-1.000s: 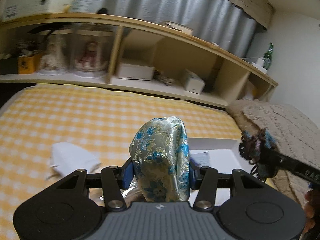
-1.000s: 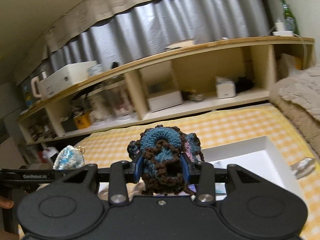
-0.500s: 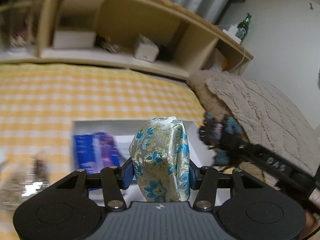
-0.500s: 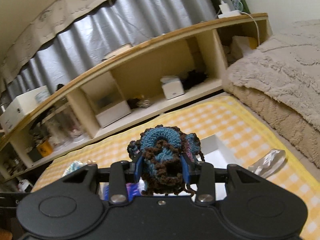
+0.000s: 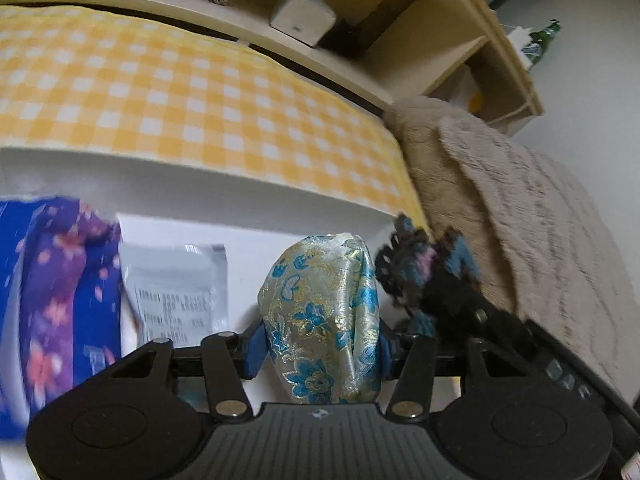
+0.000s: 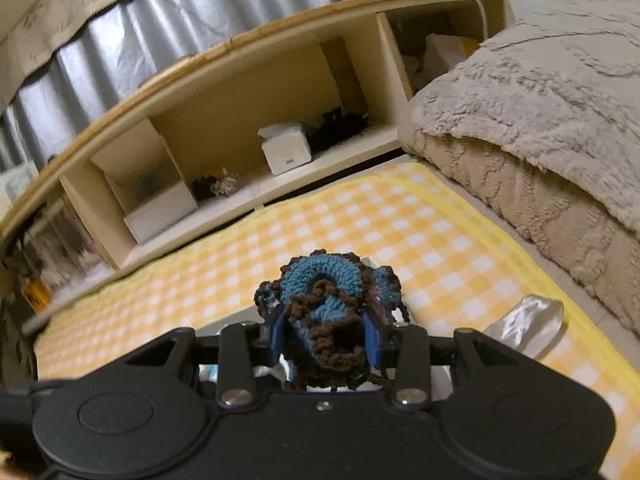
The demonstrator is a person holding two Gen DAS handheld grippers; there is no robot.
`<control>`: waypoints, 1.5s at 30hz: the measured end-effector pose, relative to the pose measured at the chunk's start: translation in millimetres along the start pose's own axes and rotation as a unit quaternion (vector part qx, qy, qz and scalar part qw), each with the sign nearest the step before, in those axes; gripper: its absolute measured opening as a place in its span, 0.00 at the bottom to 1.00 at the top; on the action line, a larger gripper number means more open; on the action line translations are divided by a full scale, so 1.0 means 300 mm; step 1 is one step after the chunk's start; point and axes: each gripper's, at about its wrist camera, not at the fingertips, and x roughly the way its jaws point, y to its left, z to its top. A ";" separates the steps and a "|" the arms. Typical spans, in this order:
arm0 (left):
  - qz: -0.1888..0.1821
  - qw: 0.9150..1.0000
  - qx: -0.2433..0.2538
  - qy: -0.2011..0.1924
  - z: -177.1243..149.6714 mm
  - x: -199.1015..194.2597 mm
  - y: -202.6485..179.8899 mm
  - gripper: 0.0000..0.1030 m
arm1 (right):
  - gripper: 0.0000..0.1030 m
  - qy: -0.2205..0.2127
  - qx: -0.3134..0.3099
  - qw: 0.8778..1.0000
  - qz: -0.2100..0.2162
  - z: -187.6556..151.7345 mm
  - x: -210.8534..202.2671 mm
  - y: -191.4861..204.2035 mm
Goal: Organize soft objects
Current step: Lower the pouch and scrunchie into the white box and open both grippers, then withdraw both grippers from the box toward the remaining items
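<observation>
My left gripper [image 5: 320,340] is shut on a silvery brocade pouch [image 5: 322,312] with blue flowers, held upright over a white box [image 5: 200,188]. Inside that box lie a blue and purple floral cloth [image 5: 60,300] at the left and a printed plastic packet [image 5: 176,288]. My right gripper [image 6: 326,338] is shut on a crocheted blue and brown piece [image 6: 324,312]. In the left wrist view the crocheted piece [image 5: 416,268] hangs just right of the pouch, by the box's right wall.
The box rests on a yellow checked cloth [image 6: 360,232]. A beige fleece blanket [image 6: 540,128] is piled at the right. A wooden shelf unit [image 6: 240,120] with small boxes runs along the back. A clear plastic wrapper [image 6: 528,320] lies on the cloth at the right.
Both grippers have swung right and down, each keeping its object. The left wrist view now looks down into the white box, and the crocheted piece has come close beside the pouch.
</observation>
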 end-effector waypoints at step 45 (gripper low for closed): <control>0.112 0.988 0.102 -0.042 -0.041 -0.377 -0.052 0.97 | 0.76 0.027 -0.022 0.998 -0.055 -0.024 -0.296 0.053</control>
